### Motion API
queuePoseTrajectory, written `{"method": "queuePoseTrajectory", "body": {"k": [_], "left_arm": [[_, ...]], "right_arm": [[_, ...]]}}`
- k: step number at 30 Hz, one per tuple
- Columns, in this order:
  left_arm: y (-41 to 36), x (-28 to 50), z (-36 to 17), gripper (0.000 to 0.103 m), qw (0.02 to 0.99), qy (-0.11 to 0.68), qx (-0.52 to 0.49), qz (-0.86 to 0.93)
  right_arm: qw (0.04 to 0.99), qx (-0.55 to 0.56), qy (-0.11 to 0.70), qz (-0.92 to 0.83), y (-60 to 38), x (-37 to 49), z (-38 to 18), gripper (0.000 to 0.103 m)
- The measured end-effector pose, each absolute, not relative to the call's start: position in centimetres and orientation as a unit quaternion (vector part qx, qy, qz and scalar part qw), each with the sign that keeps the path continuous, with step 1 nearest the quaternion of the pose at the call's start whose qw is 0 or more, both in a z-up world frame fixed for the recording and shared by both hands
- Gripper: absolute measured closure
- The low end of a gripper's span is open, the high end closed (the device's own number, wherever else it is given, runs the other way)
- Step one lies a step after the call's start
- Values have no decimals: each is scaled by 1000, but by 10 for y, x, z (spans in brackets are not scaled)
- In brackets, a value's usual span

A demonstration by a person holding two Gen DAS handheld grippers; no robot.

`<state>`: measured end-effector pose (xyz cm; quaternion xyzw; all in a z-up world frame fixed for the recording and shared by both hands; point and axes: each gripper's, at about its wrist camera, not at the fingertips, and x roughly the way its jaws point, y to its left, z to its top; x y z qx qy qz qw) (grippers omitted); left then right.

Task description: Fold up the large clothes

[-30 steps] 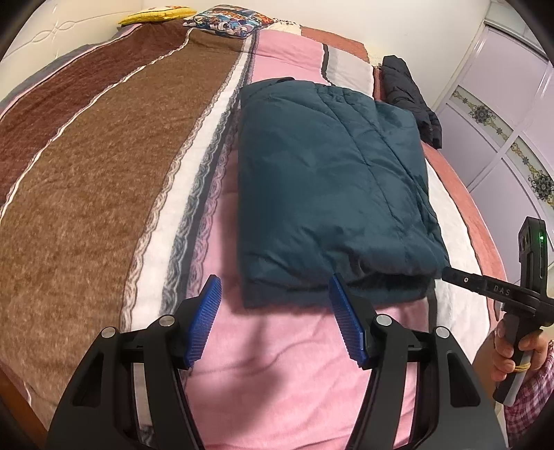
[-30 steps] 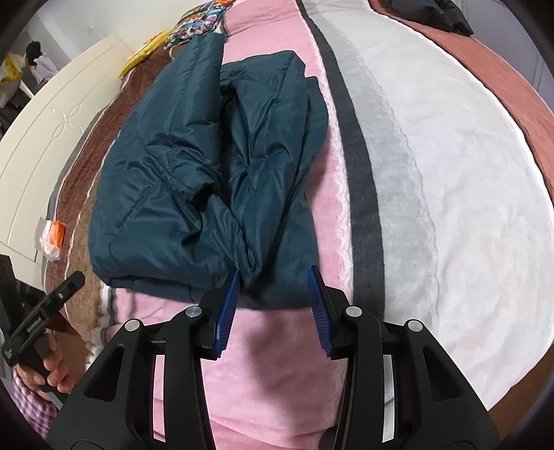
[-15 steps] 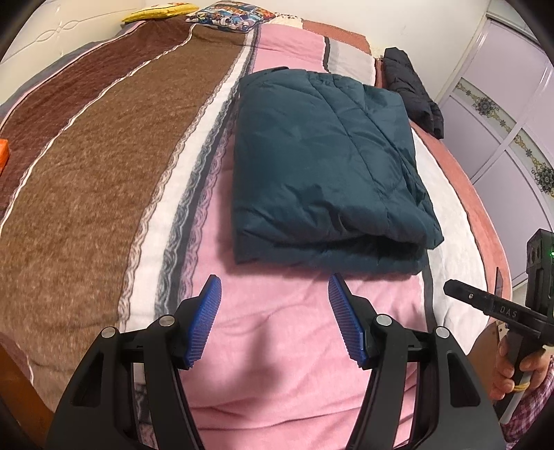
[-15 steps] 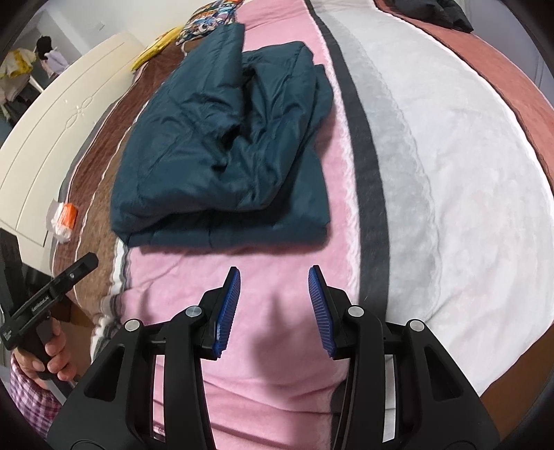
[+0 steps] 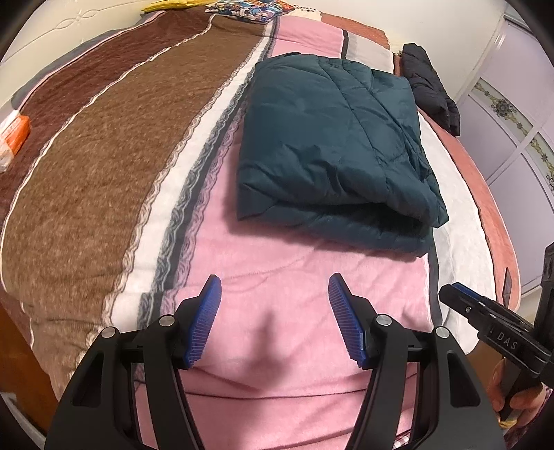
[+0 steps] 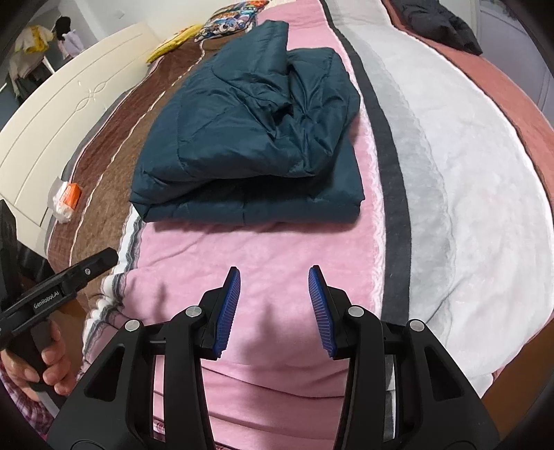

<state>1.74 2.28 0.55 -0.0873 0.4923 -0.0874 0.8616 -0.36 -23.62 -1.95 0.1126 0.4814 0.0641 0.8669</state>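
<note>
The teal puffer jacket (image 5: 332, 145) lies folded in a thick rectangular bundle on the pink stripe of the bed blanket (image 5: 277, 277), its folded edge facing me, one layer doubled over another. In the right wrist view the top layer is rumpled, with a sleeve or collar part sticking up at the far end; I cannot tell which.

My left gripper (image 5: 273, 318) hangs above the pink stripe, angled down, on the near side of the jacket and apart from it. Its blue pads (image 5: 204, 322) stand wide apart with nothing between them. My right gripper (image 6: 273, 308) is likewise tilted down over the pink stripe, short of the jacket, jaws parted more narrowly and empty.

Each camera catches the other tool at the frame edge: my right hand (image 5: 516, 398) on its handle at lower right, my left hand (image 6: 38, 367) gripping its handle at lower left, with a plaid sleeve (image 6: 17, 398) cut off by the rim.

Further out: a black garment (image 5: 429, 79) heaped at the far side of the bed, a patterned pillow (image 6: 228, 20) and a yellow item (image 6: 169, 45) at the head, both partly cut off. A small orange packet in clear wrap (image 6: 67, 200) lies on the brown stripe; its contents are illegible. White headboard (image 6: 62, 114) to the left.
</note>
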Motion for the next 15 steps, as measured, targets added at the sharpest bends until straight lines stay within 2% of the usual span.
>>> {"method": "queuePoseTrajectory", "body": {"k": [15], "left_arm": [[13,-10,4,41,873,480,-59,-66]], "right_arm": [[880,94,464,35,-225,-21,-22,62]]}}
